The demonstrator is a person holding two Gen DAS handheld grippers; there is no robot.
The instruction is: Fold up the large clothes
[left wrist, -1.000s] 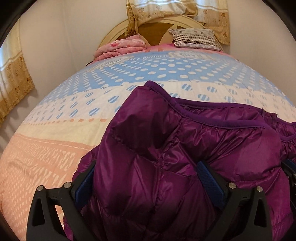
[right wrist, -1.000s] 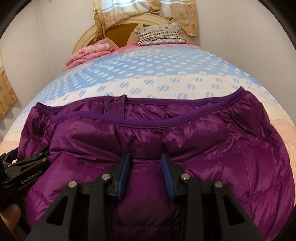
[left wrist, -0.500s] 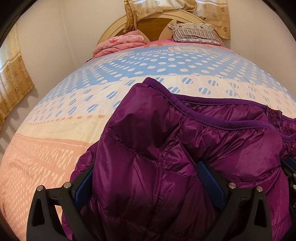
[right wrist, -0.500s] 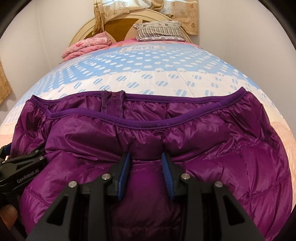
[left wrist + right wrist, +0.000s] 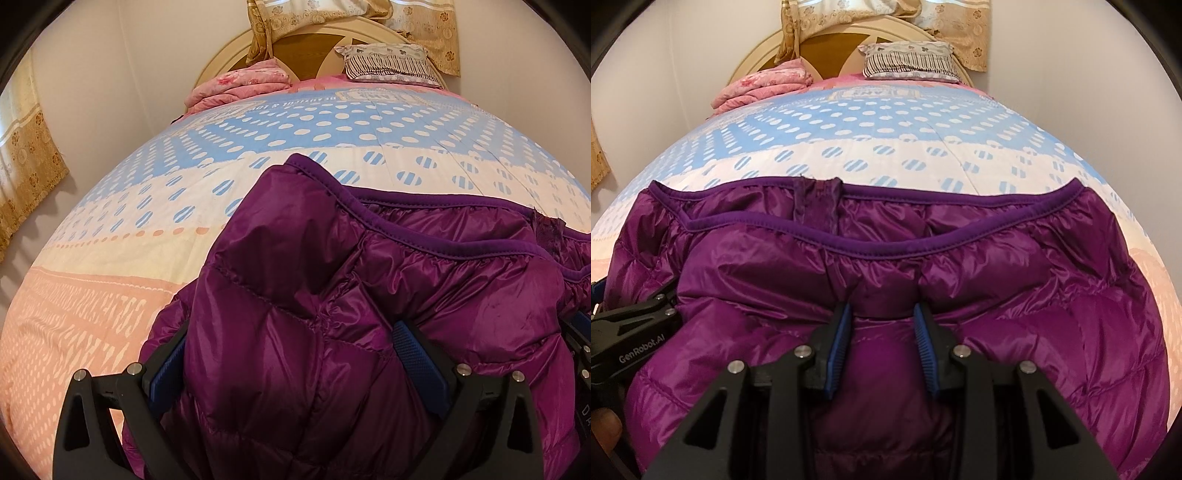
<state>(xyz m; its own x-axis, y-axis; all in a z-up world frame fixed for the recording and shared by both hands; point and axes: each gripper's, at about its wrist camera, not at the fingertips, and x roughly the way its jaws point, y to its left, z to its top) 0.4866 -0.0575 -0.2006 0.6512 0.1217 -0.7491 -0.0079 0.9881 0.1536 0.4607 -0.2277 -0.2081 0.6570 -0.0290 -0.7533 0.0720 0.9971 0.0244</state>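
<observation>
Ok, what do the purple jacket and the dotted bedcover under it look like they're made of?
Purple quilted puffer jacket: thin, glossy synthetic shell, probably nylon, judging by its sheen and fine crinkles; stitched puffy panels suggest padding. Dotted blue, cream and peach bedcover: matte printed woven fabric, likely cotton, with creases and no shine.

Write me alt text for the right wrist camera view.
The right gripper pinches a bunched fold of a purple puffer jacket lying on a dotted bedspread. The left gripper shows at the jacket's left edge.
</observation>
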